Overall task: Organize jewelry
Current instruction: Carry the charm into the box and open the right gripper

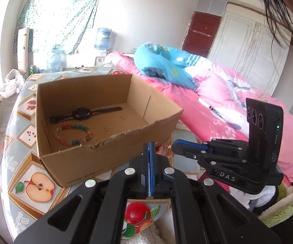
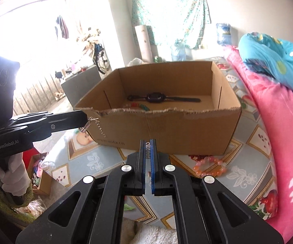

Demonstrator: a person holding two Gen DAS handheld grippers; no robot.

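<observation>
Right wrist view: the left gripper (image 2: 84, 120) reaches in from the left with its jaws pressed together on a silver chain piece (image 2: 85, 127), which dangles from the tip just outside the torn front rim of the cardboard box (image 2: 166, 126). The right gripper (image 2: 148, 148) pinches a small ribbed silver clasp (image 2: 148, 148), lower and nearer than that wall. Both held pieces lie short of the box, whose opening is ahead of and above the right jaws; the left tip looks closer to the rim, so it is likely first over. Inside, a black watch (image 2: 156, 97) lies flat, long axis running side to side along the back wall, beside a coloured bead bracelet (image 1: 74, 134). An orange bead bracelet (image 2: 209, 167) waits on the worktop (image 2: 248, 174), right of the right jaws.
</observation>
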